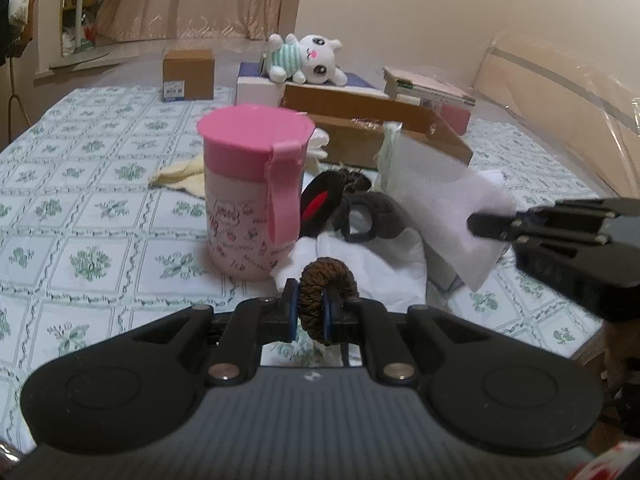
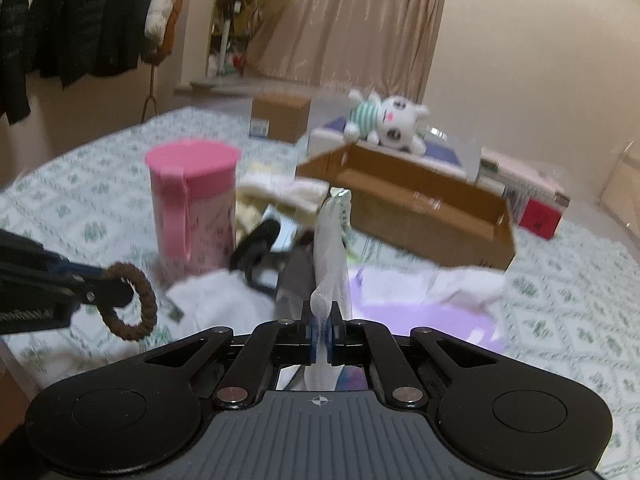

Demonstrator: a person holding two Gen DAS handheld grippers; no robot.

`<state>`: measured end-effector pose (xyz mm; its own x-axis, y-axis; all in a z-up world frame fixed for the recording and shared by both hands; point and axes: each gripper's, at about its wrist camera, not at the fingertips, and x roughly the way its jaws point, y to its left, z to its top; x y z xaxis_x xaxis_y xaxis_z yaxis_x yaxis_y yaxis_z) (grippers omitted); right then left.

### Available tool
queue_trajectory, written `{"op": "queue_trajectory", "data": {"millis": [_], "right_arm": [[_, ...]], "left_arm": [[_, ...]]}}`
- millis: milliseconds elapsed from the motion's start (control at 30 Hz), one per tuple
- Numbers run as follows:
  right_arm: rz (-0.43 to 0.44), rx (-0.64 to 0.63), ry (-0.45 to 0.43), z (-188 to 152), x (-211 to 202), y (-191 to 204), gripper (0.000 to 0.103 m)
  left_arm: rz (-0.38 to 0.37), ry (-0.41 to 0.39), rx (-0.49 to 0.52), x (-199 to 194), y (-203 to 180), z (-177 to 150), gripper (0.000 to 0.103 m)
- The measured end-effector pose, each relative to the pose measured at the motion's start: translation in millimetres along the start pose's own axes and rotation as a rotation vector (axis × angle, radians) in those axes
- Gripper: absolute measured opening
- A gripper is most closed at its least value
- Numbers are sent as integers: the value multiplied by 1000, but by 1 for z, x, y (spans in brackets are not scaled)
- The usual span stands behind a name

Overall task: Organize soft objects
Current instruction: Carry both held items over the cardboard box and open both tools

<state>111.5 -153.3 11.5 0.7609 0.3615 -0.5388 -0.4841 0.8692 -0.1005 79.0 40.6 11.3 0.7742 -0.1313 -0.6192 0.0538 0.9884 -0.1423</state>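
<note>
Grippers [image 1: 311,312] over floral bedspread [image 1: 100,200], curtained room.

pink cup [image 1: 252,196] | brown hair tie [image 1: 326,298] | green-floral white bedspread [image 1: 92,216]

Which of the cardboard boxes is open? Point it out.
The long cardboard box in front of the white plush bunny is open, its flaps raised. The small cardboard box farther back, bearing a label, is shut.

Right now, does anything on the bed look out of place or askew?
Yes. The plush bunny lies tipped on its side atop boxes, and the pink cup, a hard item, stands among the soft things. The cardboard box sits open.
</note>
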Motion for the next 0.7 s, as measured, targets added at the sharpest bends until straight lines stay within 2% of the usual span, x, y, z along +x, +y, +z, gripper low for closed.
{"op": "queue_trajectory", "data": {"millis": [367, 700], "right_arm": [[-24, 52, -63, 33, -36, -36, 4], [-68, 95, -71, 63, -13, -100, 4]], "left_arm": [[-81, -31, 70, -2, -22, 47, 11], [-156, -30, 113, 34, -39, 122, 11]]}}
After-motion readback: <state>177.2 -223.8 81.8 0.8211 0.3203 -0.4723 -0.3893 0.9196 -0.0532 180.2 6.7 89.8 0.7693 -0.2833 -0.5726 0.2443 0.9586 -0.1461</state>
